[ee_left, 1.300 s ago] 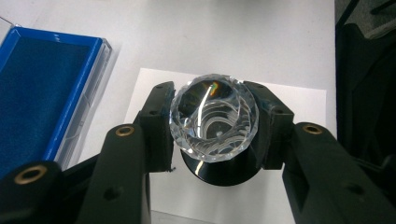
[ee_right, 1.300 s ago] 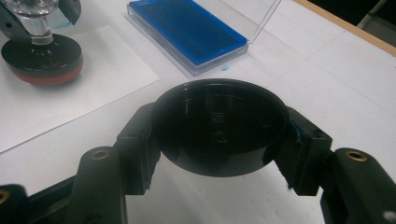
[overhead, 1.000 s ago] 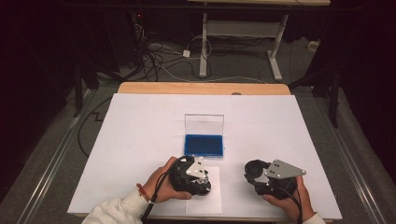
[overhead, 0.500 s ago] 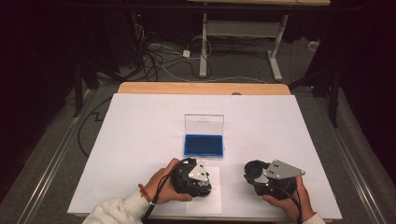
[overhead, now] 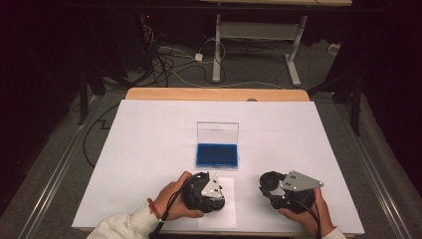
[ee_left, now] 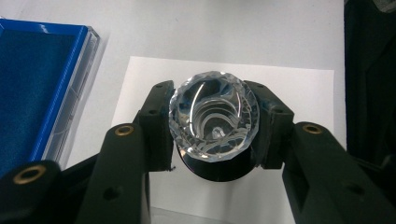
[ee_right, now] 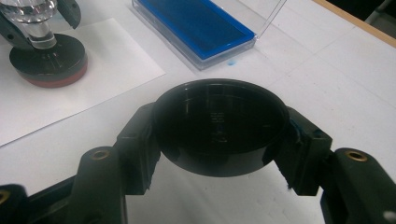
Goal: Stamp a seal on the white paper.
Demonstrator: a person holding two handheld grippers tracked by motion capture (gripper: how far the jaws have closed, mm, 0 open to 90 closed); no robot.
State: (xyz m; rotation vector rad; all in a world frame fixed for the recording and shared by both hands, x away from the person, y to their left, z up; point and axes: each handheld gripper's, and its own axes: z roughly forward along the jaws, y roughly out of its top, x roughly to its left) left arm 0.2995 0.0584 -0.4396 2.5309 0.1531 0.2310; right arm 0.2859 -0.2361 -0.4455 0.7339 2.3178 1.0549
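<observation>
Two grippers work low at the near edge of the white surface point(overhead: 149, 149). The left gripper point(ee_left: 212, 123) has its jaws closed on a faceted crystal knob point(ee_left: 212, 119), which stands on a short clear stem over a round black base with a red underside point(ee_right: 49, 63); that base rests on a sheet of white paper point(ee_left: 289, 93). The right gripper point(ee_right: 219, 126) has its jaws clamped on the rim of a round black cap point(ee_right: 219, 123), held just above the surface and near the stamp-like piece.

Beyond both, a shallow tray with a blue pad point(overhead: 217, 155) lies in the middle of the surface, its clear lid point(overhead: 217, 132) standing upright at the far edge.

The crystal knob looks hard, smooth and slippery, and probably chips if knocked, so a grip across its widest girth, as now, seems safest; the facets give the jaws little to bite on. The whole piece likely has some weight in the base. The black cap looks like stiff, light plastic with a glossy face; holding it by opposite points of the rim should keep it level. Whether it belongs over the base cannot be told.
</observation>
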